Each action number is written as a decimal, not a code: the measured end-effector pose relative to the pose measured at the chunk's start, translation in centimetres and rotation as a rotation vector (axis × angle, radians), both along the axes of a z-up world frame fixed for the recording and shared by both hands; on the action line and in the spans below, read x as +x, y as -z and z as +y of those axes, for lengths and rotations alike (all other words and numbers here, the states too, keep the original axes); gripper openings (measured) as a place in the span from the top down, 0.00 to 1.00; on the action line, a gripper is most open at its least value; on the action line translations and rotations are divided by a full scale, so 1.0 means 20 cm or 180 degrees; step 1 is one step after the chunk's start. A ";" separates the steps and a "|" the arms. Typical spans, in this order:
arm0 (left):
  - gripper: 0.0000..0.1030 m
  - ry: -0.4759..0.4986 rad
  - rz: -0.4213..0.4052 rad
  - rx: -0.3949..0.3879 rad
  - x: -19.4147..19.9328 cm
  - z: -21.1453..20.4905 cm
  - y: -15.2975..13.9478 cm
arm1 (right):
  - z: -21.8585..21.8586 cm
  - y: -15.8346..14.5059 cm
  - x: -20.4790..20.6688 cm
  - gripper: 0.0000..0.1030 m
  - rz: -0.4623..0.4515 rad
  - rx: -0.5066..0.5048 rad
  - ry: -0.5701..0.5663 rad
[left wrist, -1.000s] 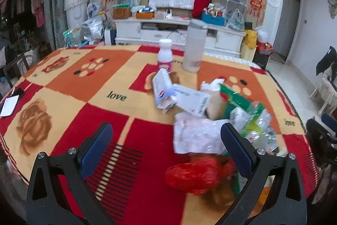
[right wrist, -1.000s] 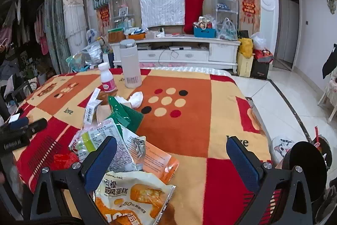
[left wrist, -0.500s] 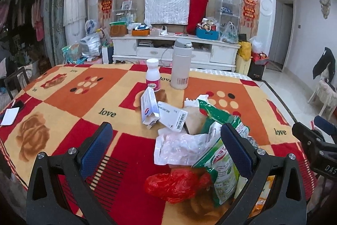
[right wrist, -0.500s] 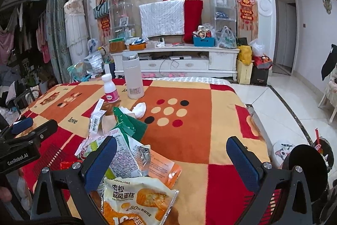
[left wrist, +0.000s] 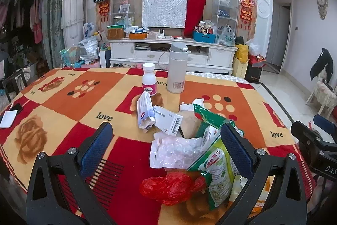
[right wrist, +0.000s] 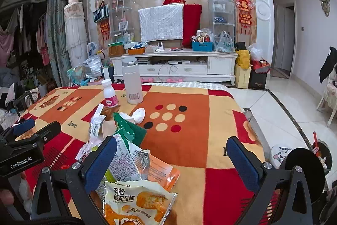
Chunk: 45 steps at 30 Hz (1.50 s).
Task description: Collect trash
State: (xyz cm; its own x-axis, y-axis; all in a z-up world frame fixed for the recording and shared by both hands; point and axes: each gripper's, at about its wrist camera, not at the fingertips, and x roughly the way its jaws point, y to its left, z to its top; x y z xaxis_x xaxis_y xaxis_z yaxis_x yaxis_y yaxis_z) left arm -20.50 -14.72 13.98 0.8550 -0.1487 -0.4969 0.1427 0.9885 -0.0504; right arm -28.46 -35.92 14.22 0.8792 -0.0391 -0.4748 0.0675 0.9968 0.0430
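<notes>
A heap of trash lies on the patterned tablecloth: a red plastic bag (left wrist: 170,187), a clear plastic wrapper (left wrist: 177,151), green-white snack bags (left wrist: 219,170), white cartons (left wrist: 145,113), a crumpled tissue (right wrist: 139,114) and an orange cake wrapper (right wrist: 137,204). My left gripper (left wrist: 166,147) is open and empty, held above the near side of the heap. My right gripper (right wrist: 171,163) is open and empty, with the cake wrapper just below its left finger. Each gripper shows at the edge of the other's view.
A white thermos (left wrist: 177,68) and a pink-labelled pill bottle (left wrist: 149,79) stand upright behind the heap. A phone and white card (left wrist: 8,117) lie at the table's left edge. A small bin (right wrist: 320,153) stands on the floor to the right.
Both grippers have risen and tilted up a little, so the heap sits lower in both views. Both stay open and nothing on the table has moved.
</notes>
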 end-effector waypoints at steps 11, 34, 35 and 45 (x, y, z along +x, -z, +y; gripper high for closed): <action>0.01 0.0019 -0.0037 -0.0008 -0.02 -0.01 -0.02 | 0.00 -0.01 -0.01 0.00 -0.0031 -0.0002 0.0020; 0.01 0.0026 -0.0016 -0.0012 -0.04 -0.03 0.00 | -0.01 -0.01 -0.01 0.00 0.0027 0.0008 0.0036; 0.01 0.0022 -0.0013 -0.0014 -0.04 -0.03 0.00 | -0.01 -0.01 -0.01 0.00 0.0026 0.0005 0.0038; 0.01 -0.0015 0.0048 -0.0039 -0.03 0.00 0.04 | 0.02 0.03 0.01 0.00 0.0122 -0.0020 0.0008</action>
State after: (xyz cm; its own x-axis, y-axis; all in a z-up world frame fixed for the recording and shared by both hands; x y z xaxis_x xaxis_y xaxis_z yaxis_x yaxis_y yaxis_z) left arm -21.16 -14.75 13.23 0.8481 -0.1508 -0.5080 0.1370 0.9885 -0.0646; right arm -28.30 -35.60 13.68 0.8603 -0.0443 -0.5078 0.0714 0.9969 0.0339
